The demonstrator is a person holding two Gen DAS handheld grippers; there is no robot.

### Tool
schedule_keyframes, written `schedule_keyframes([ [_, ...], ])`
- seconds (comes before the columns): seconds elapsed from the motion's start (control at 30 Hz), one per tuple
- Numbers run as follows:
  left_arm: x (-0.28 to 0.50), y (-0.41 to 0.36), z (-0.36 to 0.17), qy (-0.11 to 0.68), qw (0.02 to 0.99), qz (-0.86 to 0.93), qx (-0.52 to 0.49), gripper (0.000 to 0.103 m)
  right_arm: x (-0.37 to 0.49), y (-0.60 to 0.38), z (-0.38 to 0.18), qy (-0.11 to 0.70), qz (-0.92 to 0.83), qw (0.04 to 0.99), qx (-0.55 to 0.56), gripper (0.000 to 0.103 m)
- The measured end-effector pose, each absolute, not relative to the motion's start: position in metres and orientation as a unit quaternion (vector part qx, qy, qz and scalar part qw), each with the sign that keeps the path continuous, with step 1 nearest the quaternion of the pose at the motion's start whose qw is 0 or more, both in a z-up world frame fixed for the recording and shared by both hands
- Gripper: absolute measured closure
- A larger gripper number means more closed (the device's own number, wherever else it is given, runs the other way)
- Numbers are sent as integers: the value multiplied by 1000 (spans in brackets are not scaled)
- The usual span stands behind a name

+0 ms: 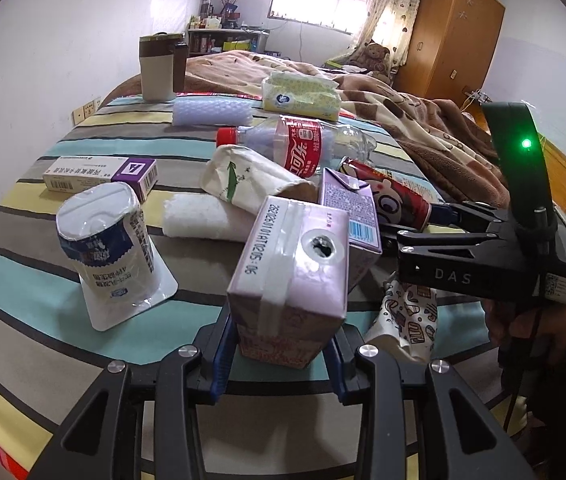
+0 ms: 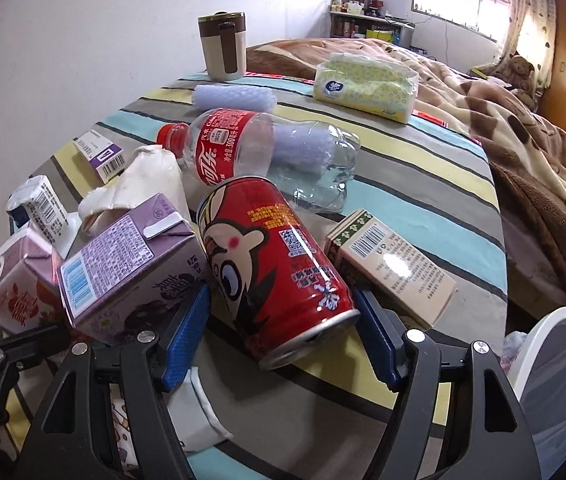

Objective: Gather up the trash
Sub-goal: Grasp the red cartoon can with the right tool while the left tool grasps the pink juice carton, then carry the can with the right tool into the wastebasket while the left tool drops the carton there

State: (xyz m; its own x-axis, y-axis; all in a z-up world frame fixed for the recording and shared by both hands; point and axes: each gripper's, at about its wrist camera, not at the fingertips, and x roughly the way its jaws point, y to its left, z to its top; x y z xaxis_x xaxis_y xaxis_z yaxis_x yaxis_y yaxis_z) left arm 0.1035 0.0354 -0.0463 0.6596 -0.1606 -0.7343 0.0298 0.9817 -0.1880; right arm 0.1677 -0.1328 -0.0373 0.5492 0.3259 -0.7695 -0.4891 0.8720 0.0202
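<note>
The left gripper (image 1: 281, 354) is clenched on a purple carton (image 1: 289, 276), its blue pads pressed to both sides near the base; so one piece of trash is in hand, though not yet binned. The right gripper (image 2: 283, 334) straddles a red can (image 2: 273, 268) lying on its side; the can sits between the pads (image 2: 185, 340), but whether they press it yet I cannot tell, so I judge this pick as only begun. A white bin (image 2: 555, 356) shows at the lower right edge of the right view, just off the striped cloth (image 2: 423, 204); something pale lies inside, though what it is I cannot make out. Most of the work looks still ahead: a second carton (image 2: 131, 264) rests against the can; a small box (image 2: 391, 264) lies just beside it on the other side; a yogurt cup (image 1: 109, 248) stands inverted to the left; a crumpled paper bag (image 1: 251, 182) and a clear cola bottle (image 1: 295, 144) lie behind; a medicine box (image 1: 101, 174) sits further left. Beyond these a foam roll (image 1: 211, 112), a tissue pack (image 1: 301, 96) and a mug (image 1: 161, 68) stand at the far edge; the last two may not be trash at all.
</note>
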Motion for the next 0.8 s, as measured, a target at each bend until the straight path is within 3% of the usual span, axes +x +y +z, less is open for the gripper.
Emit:
schedule_keyframes([
  [0.8, 77, 30, -9, 358, 926, -78, -88, 67, 113, -179, 0, 336, 202, 920, -7, 48],
])
